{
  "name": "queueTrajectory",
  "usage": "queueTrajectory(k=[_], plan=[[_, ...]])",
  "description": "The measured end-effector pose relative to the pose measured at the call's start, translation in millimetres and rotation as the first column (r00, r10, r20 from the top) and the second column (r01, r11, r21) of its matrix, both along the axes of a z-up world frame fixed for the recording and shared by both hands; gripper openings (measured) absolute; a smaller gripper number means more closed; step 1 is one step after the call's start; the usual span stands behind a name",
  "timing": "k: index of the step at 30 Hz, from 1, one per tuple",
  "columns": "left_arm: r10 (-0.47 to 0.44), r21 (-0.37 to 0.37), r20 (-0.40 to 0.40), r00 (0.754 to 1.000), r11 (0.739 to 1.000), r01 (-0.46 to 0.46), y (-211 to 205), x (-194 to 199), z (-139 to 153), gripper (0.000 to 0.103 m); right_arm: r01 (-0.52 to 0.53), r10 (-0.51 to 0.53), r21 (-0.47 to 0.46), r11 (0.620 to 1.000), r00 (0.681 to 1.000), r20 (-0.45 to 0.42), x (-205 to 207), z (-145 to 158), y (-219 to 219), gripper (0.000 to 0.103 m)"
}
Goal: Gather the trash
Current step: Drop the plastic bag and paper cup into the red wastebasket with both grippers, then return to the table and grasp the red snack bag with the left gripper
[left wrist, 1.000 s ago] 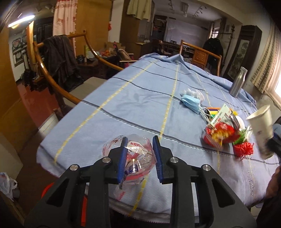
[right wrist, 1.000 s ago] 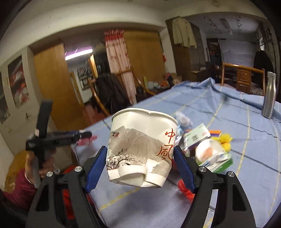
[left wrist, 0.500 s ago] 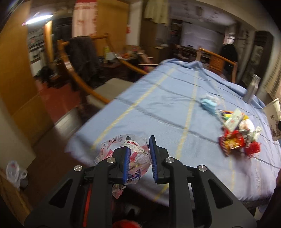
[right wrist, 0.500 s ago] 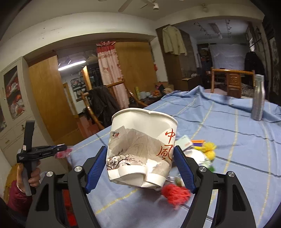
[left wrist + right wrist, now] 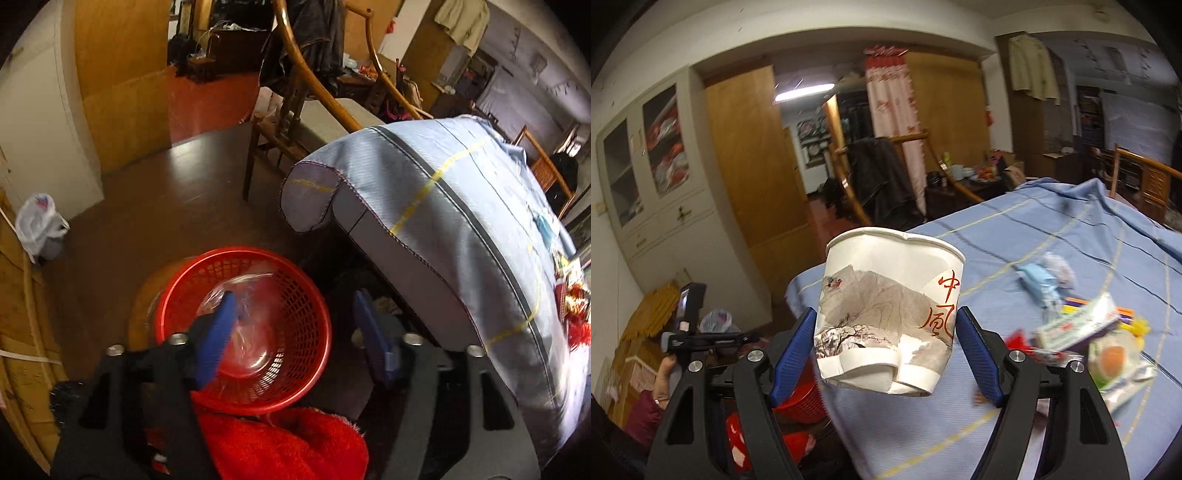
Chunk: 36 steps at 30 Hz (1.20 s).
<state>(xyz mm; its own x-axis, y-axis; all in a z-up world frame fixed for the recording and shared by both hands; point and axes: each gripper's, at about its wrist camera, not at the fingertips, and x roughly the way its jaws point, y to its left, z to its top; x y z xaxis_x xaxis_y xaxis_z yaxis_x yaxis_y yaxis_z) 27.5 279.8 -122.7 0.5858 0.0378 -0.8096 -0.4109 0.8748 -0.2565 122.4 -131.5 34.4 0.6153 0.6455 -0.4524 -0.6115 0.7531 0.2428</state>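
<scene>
In the left wrist view my left gripper [image 5: 295,325] hangs over a red mesh basket [image 5: 310,295] on the floor beside the table, its jaws opening. A clear plastic wrapper [image 5: 251,317] is free of the pads, blurred, over the basket's inside. In the right wrist view my right gripper [image 5: 886,339] is shut on a crumpled white paper cup [image 5: 890,310] with a mountain print and red characters, held above the blue tablecloth [image 5: 1052,236]. The left gripper [image 5: 701,336] also shows there at the lower left, in a hand, above the red basket [image 5: 799,400].
More litter lies on the tablecloth at the right: a blue face mask [image 5: 1039,284], a small box [image 5: 1078,325], wrappers and red tinsel [image 5: 572,306]. A wooden chair [image 5: 295,92] with a dark jacket stands by the table's corner. A white bag [image 5: 38,225] sits on the floor by the wall.
My left gripper swung off the table, tipped down over the red basket and opened, letting go of the wrapper. The right gripper with the cup moved left along the table.
</scene>
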Motion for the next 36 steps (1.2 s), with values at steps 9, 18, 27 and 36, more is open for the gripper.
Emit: queueTrajectory(k=[9,18,27,36], plan=[[0.203,0.096,0.035,0.978,0.974,-0.206,54.1,-25.4,7.4,0.093,-0.208,0.202,-0.081,0.975,0.977,-0.074,-11.3,-6.3,110.7,0.075],[0.378,0.187,0.015,0.926,0.908,-0.374,103.0,-53.6,-1.5,0.095,-0.452,0.427,-0.160,0.877,0.888,-0.168,-20.8,-38.0,245.9,0.086],[0.321,0.172,0.008,0.947,0.932,-0.318,98.5,-48.5,-3.5,0.095,-0.383,0.361,-0.223,0.896,0.923,-0.134,-16.4,-44.8,252.2,0.092],[0.163,0.164,0.045,0.986,0.972,-0.168,41.6,-23.9,18.7,0.095,-0.225,0.213,-0.144,0.964,0.973,-0.094,-1.9,-28.9,166.1,0.092]])
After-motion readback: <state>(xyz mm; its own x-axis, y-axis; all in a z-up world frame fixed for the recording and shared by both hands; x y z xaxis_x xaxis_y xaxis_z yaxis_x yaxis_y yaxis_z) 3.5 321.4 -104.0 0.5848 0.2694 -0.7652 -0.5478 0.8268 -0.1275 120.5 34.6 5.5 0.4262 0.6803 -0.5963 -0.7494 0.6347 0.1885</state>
